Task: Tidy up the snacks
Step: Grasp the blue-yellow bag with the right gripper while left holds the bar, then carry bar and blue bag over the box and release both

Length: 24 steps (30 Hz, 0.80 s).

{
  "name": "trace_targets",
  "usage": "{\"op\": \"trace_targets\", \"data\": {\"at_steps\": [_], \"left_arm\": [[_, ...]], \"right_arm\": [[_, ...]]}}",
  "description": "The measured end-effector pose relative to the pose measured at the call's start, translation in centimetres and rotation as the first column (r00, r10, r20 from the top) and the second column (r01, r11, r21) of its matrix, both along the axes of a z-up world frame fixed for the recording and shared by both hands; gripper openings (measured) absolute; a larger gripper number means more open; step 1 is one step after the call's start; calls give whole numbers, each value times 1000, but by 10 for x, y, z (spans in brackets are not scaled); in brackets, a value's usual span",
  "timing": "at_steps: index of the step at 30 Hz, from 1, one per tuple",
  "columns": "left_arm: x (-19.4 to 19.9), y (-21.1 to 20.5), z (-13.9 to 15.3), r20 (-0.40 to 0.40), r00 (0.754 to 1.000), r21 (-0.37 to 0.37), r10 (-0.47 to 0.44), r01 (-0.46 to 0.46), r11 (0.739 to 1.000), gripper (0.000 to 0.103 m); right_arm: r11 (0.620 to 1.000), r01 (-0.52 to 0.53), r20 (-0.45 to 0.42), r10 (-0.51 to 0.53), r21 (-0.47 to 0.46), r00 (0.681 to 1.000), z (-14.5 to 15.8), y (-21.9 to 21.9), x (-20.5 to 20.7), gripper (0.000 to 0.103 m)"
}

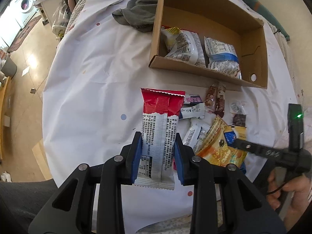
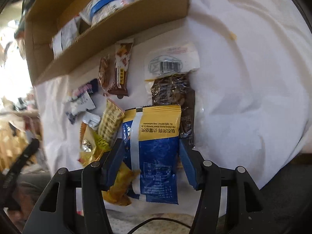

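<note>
My left gripper is shut on a red and white snack packet and holds it above the white tablecloth, short of the cardboard box. The box holds two white packets, one with a blue band. My right gripper straddles a blue and yellow packet, its blue pads at both edges; the packet looks gripped. It also shows in the left wrist view at the right. A pile of loose snacks lies in front of the box.
A grey cloth lies left of the box. Brown bars, a dark packet with a barcode and yellow packets lie near the right gripper. The table edge drops to the floor at the left.
</note>
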<state>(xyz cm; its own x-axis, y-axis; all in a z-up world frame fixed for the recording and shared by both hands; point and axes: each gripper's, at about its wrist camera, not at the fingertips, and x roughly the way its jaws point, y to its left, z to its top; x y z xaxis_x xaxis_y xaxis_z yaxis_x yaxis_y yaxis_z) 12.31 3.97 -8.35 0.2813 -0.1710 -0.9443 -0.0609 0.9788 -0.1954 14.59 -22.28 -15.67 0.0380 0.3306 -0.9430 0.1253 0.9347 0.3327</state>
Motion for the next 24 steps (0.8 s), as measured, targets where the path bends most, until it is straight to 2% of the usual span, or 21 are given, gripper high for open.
{"op": "trace_targets", "data": {"at_steps": [3,5,9,11,12,16,19,24], "left_arm": [[1,1,0,-1,1000,-14,10,-10,1000,27],[1,2,0,-2,1000,-15,12,-12,1000,27],[2,3,-2,-6,1000,-17,25,-25,1000,27],[2,2,-2,-4,1000,-13,26,-26,1000,27],[3,1,-2,-3,1000,-7,25,-25,1000,27],[2,0,-3,5,1000,13,27,-27,1000,27],[2,3,-4,8,999,29,34,-35,999,27],[0,9,-5,17,998,32,65,-66,997,27]], "right_arm": [[996,-48,24,50,-69,998,-1,21,-1,76],[989,-83,35,88,-122,996,-2,32,-1,80],[962,-145,48,160,-232,986,-8,48,-3,79],[951,-161,48,180,-263,983,-11,52,-4,75],[948,-163,53,184,-274,982,-11,54,-5,67],[962,-138,88,163,-236,983,-1,47,-10,46],[982,-107,124,128,-157,984,12,35,-14,41],[999,-43,245,49,-32,968,49,16,-23,40]]}}
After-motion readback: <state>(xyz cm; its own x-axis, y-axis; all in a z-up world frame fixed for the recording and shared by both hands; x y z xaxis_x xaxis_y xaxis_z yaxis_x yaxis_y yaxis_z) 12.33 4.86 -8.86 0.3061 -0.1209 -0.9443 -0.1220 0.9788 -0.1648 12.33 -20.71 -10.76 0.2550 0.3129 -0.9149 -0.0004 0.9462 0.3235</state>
